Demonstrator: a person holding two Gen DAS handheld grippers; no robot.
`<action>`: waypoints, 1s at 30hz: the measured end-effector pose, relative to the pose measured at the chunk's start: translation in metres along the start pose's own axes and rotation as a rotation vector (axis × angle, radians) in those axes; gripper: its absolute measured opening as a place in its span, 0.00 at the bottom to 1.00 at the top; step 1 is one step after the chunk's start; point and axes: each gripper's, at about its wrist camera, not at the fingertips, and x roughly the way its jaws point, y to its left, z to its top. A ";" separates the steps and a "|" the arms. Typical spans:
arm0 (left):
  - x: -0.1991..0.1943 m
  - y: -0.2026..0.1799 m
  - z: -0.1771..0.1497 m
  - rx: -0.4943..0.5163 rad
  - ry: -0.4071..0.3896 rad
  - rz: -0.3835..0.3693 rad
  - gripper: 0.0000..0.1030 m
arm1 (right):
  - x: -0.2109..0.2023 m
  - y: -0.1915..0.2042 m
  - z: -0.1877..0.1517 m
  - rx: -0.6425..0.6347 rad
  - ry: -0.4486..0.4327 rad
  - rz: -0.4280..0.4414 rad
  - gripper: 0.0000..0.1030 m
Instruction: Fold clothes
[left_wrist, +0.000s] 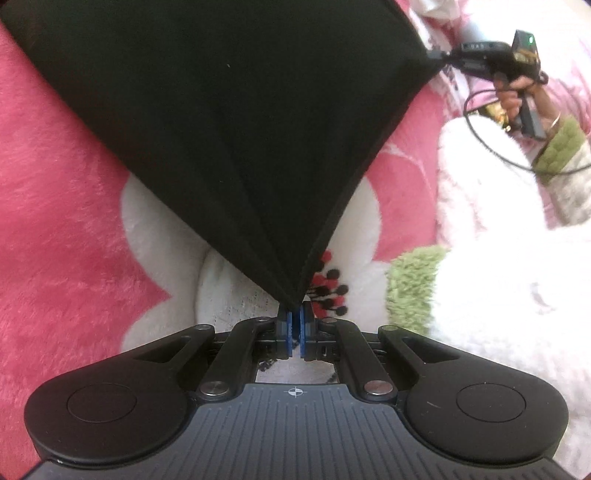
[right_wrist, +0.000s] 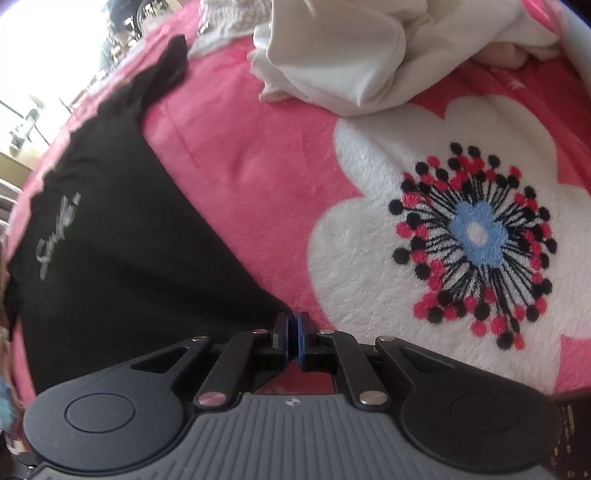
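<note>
Clamped by left gripper (left_wrist: 294, 325) and right gripper (right_wrist: 294, 332): smooth black garment (right_wrist: 122, 258) (grey script, unreadable) above plush floral blanket (right_wrist: 369, 258).

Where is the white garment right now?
In the right wrist view the white garment lies crumpled at the top centre, on the pink flowered blanket, right of the black shirt and above the big white flower.
</note>
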 end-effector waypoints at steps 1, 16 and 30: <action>0.001 -0.001 -0.002 0.003 0.011 0.002 0.02 | -0.001 0.001 -0.001 -0.010 0.001 -0.004 0.06; -0.085 0.015 0.012 -0.050 -0.042 0.238 0.26 | -0.066 0.032 0.020 -0.174 -0.147 0.016 0.38; -0.071 0.022 0.104 -0.058 -0.300 0.162 0.27 | 0.032 0.129 -0.015 -0.581 0.203 0.208 0.20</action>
